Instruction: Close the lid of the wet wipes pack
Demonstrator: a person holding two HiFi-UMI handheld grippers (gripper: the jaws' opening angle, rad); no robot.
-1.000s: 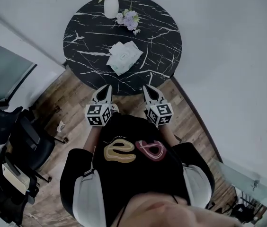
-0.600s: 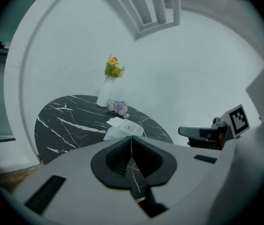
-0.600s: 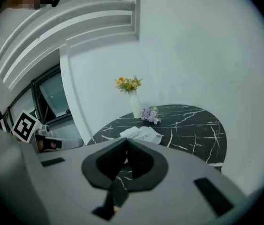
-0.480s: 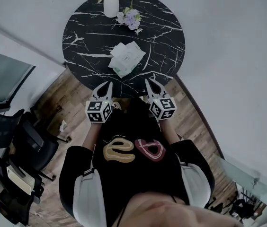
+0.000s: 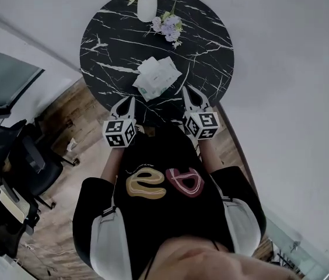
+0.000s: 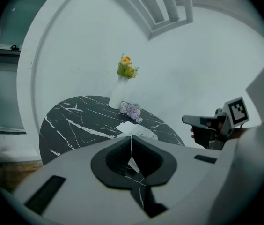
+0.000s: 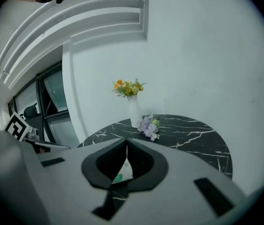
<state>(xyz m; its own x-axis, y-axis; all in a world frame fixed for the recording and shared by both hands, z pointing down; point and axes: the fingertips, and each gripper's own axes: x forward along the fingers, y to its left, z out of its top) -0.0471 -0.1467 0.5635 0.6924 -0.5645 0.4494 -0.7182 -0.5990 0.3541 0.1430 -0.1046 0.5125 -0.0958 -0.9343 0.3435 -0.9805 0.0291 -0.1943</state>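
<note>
The wet wipes pack (image 5: 157, 77) is white with green print and lies near the front of the round black marble table (image 5: 205, 45). At this distance I cannot tell how its lid stands. My left gripper (image 5: 129, 100) hovers over the table's near edge, just left of the pack, and is shut on nothing. My right gripper (image 5: 186, 90) hovers at the pack's right, also shut and empty. In the left gripper view the pack (image 6: 137, 131) lies just beyond the closed tips (image 6: 131, 138). The right gripper view shows only a corner of the pack (image 7: 121, 171) through the jaw opening.
A white vase of yellow flowers (image 5: 147, 3) stands at the table's far edge, with a small purple bouquet (image 5: 170, 24) beside it. Black office chairs (image 5: 27, 162) stand on the wooden floor to the left. White walls curve round behind the table.
Both grippers have moved forward from in front of the person's chest to the table's near edge, either side of the pack. The pack has not moved.
</note>
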